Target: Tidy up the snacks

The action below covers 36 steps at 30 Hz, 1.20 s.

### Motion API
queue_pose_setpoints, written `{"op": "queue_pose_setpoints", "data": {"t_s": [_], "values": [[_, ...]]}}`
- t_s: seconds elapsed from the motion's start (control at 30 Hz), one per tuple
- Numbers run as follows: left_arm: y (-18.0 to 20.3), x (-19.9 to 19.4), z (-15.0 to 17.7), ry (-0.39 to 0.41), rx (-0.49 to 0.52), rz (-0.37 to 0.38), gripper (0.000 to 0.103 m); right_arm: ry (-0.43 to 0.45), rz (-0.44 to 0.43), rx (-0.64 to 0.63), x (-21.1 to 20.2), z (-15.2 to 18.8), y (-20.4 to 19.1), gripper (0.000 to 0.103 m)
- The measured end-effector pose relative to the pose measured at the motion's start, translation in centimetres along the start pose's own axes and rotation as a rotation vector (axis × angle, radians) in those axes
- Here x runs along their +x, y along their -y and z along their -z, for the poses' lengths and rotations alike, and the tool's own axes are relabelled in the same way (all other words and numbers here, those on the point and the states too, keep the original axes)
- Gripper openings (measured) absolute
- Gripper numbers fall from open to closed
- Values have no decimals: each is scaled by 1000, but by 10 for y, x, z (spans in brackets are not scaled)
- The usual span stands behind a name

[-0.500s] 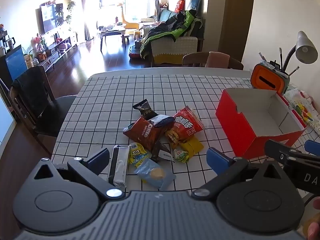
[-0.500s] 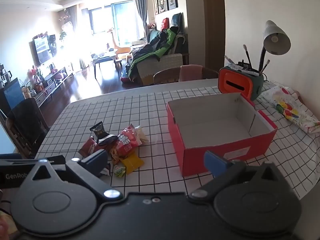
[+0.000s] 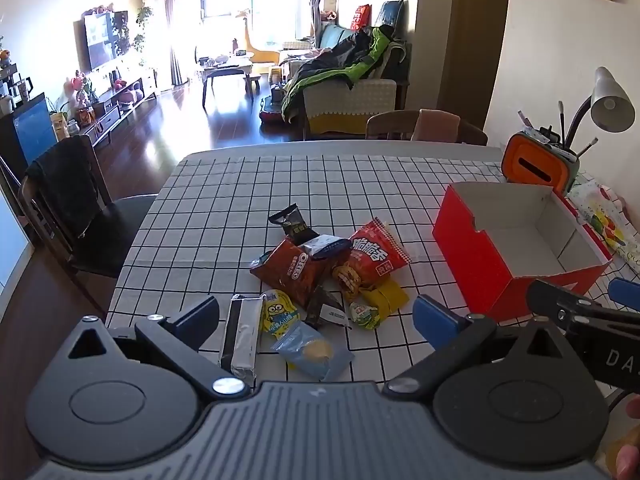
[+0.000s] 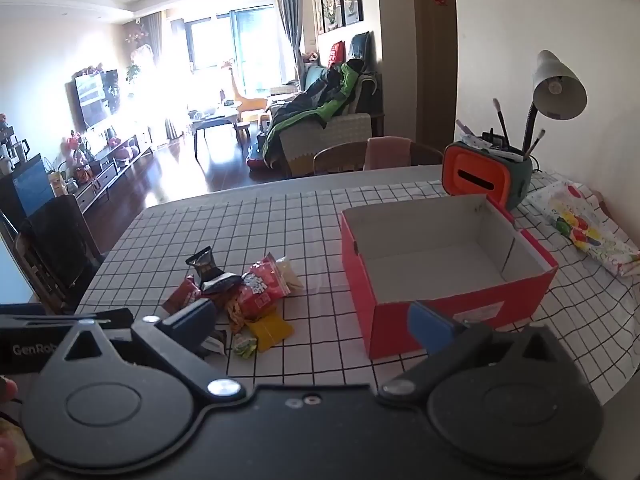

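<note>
The left gripper (image 3: pixel 316 314) was wide open and held nothing. It hung just above the near edge of the snack pile (image 3: pixel 320 276), low over the table (image 3: pixel 224 208) with its black-and-white checked cloth. Between its blue fingers (image 3: pixel 434 316) lay a silver bar (image 3: pixel 240 334), a yellow Minion pack (image 3: pixel 279 316) and a blue cookie pack (image 3: pixel 314 350) — none of them touched.

A bit farther back in the pile sat a dark red Oreo bag (image 3: pixel 298 270), a red chip bag (image 3: pixel 374 256), a black pack (image 3: pixel 290 222) and a yellow pack (image 3: pixel 388 296). They lay on top of each other in a heap.

The right gripper (image 4: pixel 312 318) was also spread open and empty. It hung over the bare cloth between the pile and the red box (image 4: pixel 440 268). Its right finger (image 4: pixel 430 326) was in front of the box's near wall, but I could not tell if it touched.

The red box stood open to the right of the snacks, a little apart from them, and it was white inside. Behind it were an orange holder (image 4: pixel 480 178) with brushes and a grey lamp (image 4: pixel 558 86).
</note>
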<state>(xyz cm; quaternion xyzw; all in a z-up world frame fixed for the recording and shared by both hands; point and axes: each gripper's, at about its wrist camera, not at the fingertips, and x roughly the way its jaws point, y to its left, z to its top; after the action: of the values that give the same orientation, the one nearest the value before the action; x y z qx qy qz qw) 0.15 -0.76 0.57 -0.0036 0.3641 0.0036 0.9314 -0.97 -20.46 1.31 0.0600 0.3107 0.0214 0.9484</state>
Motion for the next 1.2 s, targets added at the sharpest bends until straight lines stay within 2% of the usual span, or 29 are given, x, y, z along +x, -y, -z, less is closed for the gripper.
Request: {"op": "queue_pose_setpoints", "data": {"t_s": [0.1, 0.5, 1.2], "values": [[-13, -4, 3, 6, -14, 11, 103, 0, -1, -3, -1, -1, -1, 103], [-17, -10, 3, 25, -16, 10, 103, 20, 1, -43, -6, -3, -11, 103], [-22, -11, 3, 24, -26, 11, 103, 8, -18, -33, -3, -2, -14, 101]]}}
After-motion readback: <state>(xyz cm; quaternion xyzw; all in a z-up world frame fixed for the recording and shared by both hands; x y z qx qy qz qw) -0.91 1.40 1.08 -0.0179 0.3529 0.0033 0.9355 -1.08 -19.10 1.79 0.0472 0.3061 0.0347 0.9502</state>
